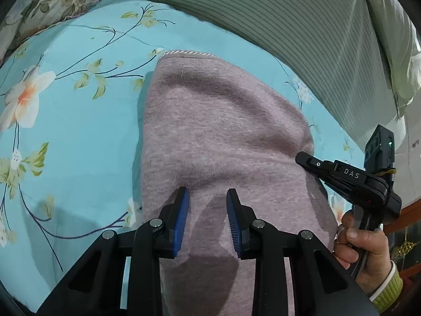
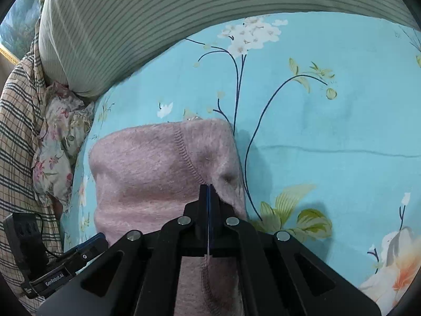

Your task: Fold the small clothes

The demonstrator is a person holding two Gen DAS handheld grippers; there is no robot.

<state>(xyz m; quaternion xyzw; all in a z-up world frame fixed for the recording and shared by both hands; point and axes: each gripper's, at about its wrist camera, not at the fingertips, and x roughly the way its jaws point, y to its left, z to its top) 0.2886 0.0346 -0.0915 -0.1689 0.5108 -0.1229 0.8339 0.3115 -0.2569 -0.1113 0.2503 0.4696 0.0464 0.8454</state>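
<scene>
A pink knitted garment [image 1: 215,131] lies spread on the blue flowered bed sheet [image 1: 79,121]. My left gripper [image 1: 208,197] hovers over its near part, blue pads apart, with the cloth showing below the gap and not pinched. At the garment's right edge is my right gripper [image 1: 302,157], held by a person's hand [image 1: 368,250]. In the right wrist view, the right gripper [image 2: 208,188] is shut on a fuzzy edge of the garment [image 2: 147,173], beside a stitched seam. The left gripper's [image 2: 92,239] blue tip shows at lower left of that view.
A green striped quilt [image 1: 289,26] lies bunched along the far side of the bed [image 2: 158,13]. A flowered cloth [image 2: 58,144] and a plaid cloth [image 2: 18,131] sit at the left. Bare sheet [image 2: 329,131] stretches right of the garment.
</scene>
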